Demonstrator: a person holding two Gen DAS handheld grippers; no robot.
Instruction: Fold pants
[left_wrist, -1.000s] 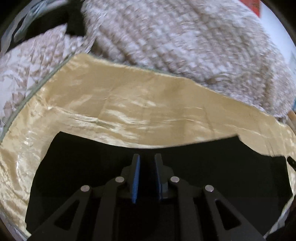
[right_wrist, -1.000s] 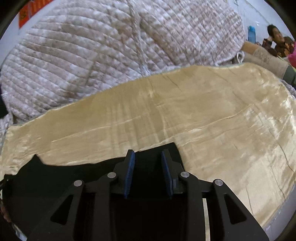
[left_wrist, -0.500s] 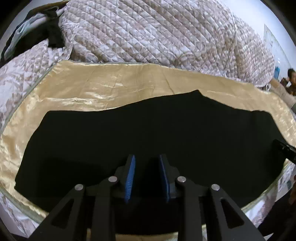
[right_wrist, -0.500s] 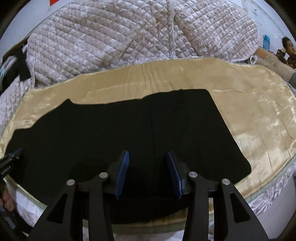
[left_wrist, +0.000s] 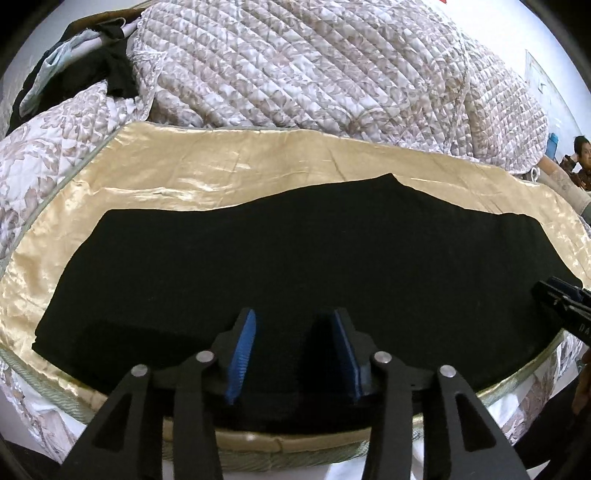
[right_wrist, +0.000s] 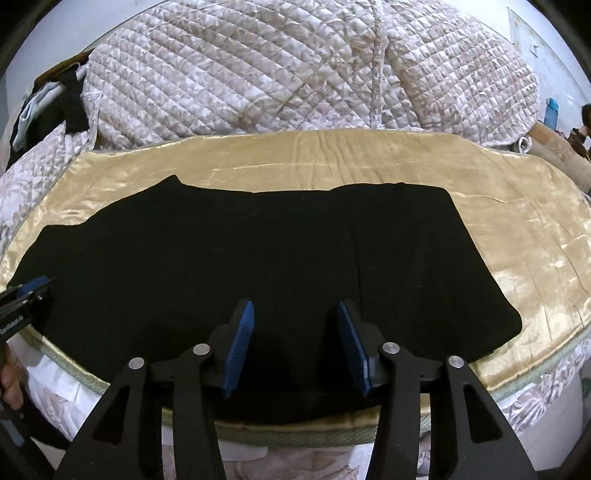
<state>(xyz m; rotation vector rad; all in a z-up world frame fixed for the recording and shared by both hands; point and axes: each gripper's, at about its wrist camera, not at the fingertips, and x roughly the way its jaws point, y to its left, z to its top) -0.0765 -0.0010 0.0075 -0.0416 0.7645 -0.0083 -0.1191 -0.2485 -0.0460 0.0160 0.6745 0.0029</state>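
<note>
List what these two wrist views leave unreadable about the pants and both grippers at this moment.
- Pants: uniformly black in both views, so layers, seams and fold lines can't be made out.
- Pants' near edge: covered by the left gripper and the right gripper in their own views.
- Each gripper in the other's view: cut off by the image edge.
- Dark clothes pile, left wrist view: too small to identify.

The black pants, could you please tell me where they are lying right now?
In both wrist views the black pants lie spread flat on the shiny gold bedspread, near its front edge, with the quilted floral comforter heaped behind.
</note>
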